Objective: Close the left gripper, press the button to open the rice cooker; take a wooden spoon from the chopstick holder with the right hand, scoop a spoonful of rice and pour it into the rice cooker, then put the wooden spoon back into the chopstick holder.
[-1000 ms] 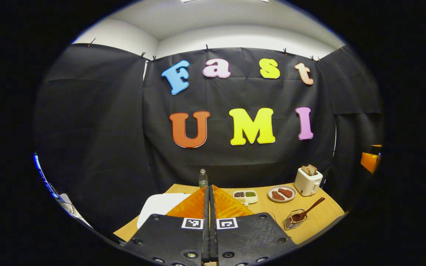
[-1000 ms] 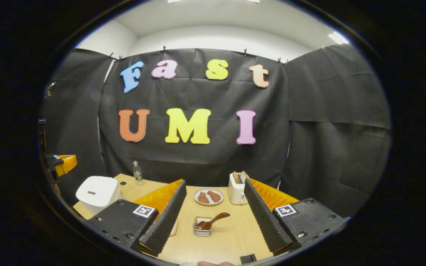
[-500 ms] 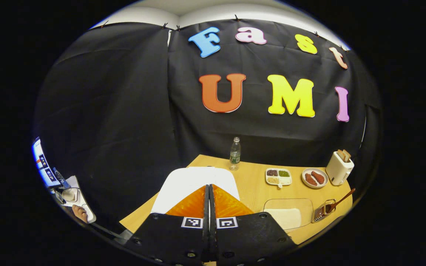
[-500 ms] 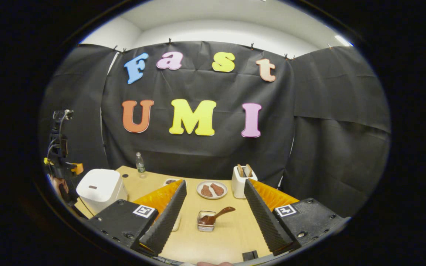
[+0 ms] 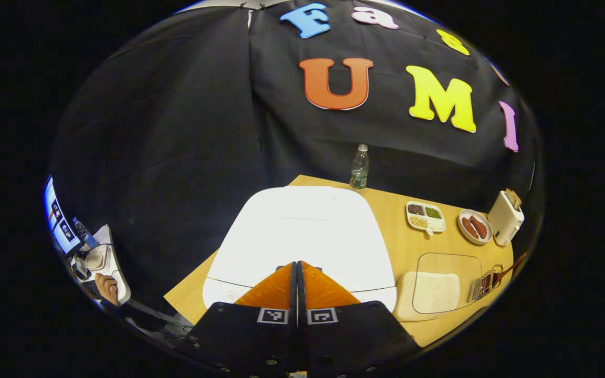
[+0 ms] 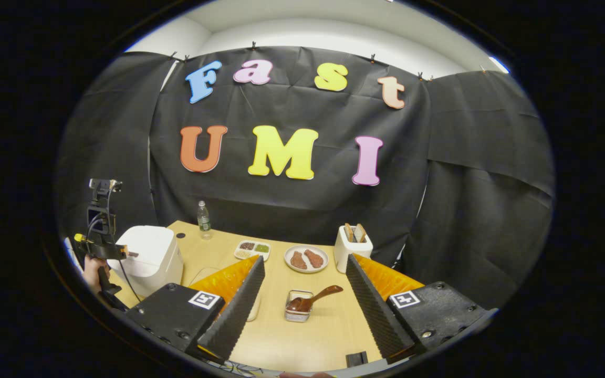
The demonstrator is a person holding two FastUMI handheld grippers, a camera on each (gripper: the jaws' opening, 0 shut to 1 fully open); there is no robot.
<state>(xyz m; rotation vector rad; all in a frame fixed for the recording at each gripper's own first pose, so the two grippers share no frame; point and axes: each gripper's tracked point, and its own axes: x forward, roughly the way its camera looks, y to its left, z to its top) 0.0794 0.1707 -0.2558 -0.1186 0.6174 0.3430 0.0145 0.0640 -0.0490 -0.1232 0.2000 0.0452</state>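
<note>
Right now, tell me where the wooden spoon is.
In the right gripper view, the wooden spoon sits in the chopstick holder, between the open fingers, in front of the plate.

I have tipped my left gripper (image 5: 298,268) down toward the rice cooker (image 5: 302,236), whose white lid now lies right beneath my closed fingertips.

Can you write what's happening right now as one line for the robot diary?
left tool: shut, above rice cooker | lid: closed | right tool: open, empty | wooden spoon: in chopstick holder
</note>
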